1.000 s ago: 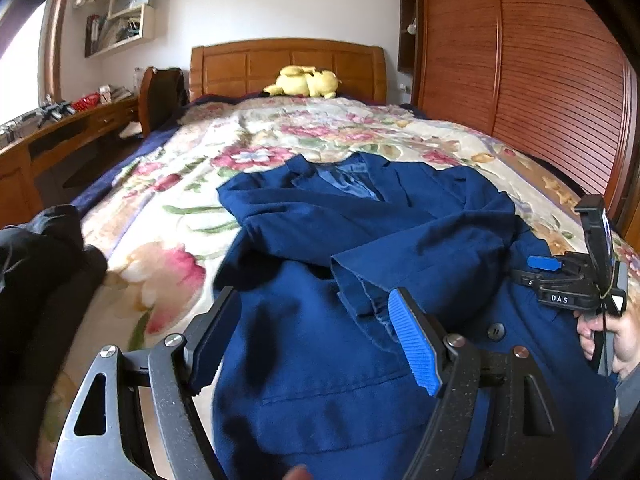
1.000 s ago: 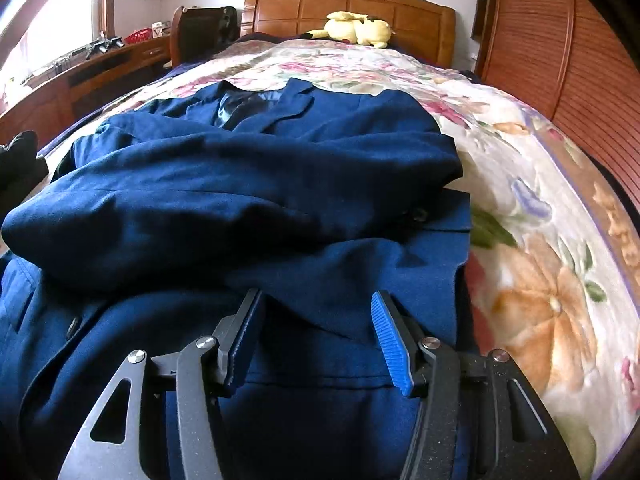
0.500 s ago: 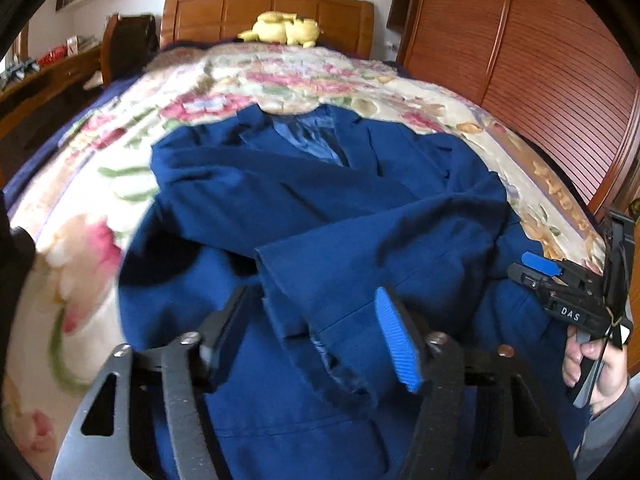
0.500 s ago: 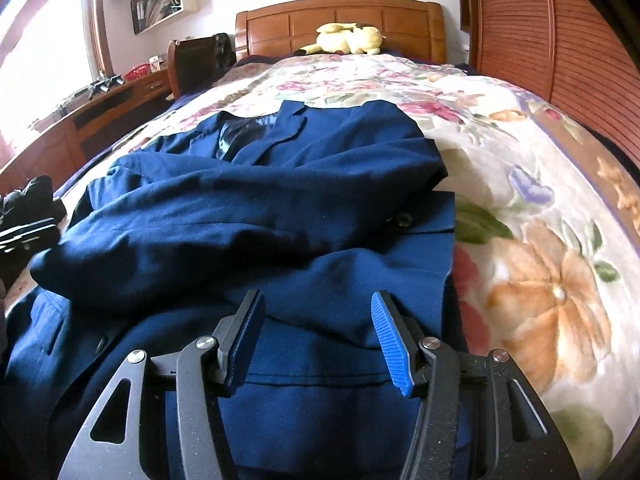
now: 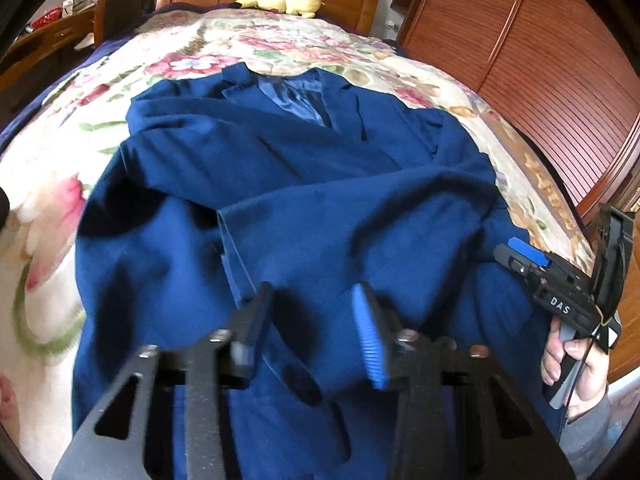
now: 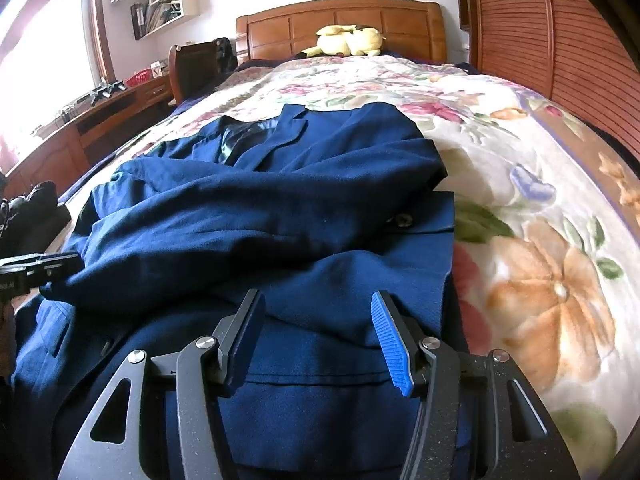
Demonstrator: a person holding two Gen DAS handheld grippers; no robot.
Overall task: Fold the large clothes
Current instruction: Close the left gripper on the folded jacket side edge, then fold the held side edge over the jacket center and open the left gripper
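Note:
A dark blue jacket (image 5: 320,200) lies face up on the flowered bed cover (image 5: 48,184), collar toward the headboard, with one sleeve (image 5: 360,240) folded across its front. My left gripper (image 5: 312,316) hangs low over that sleeve's cuff. Its jaws are closing, with the cuff fabric between them and a gap still showing at the pads. My right gripper (image 6: 316,320) stands open just above the jacket (image 6: 260,208) near its lower right front, gripping nothing. In the left wrist view the right gripper (image 5: 532,260) shows at the jacket's right edge, held by a hand.
A yellow plush toy (image 6: 348,40) lies by the wooden headboard. A slatted wooden wardrobe (image 5: 540,60) runs along the bed's right side. A desk (image 6: 100,120) and a chair (image 6: 200,64) stand on the left. Dark clothing (image 6: 32,208) lies at the bed's left edge.
My left gripper has dropped and tilted down toward the sleeve cuff, and its jaws have narrowed around it. The right gripper has barely shifted and keeps the same opening.

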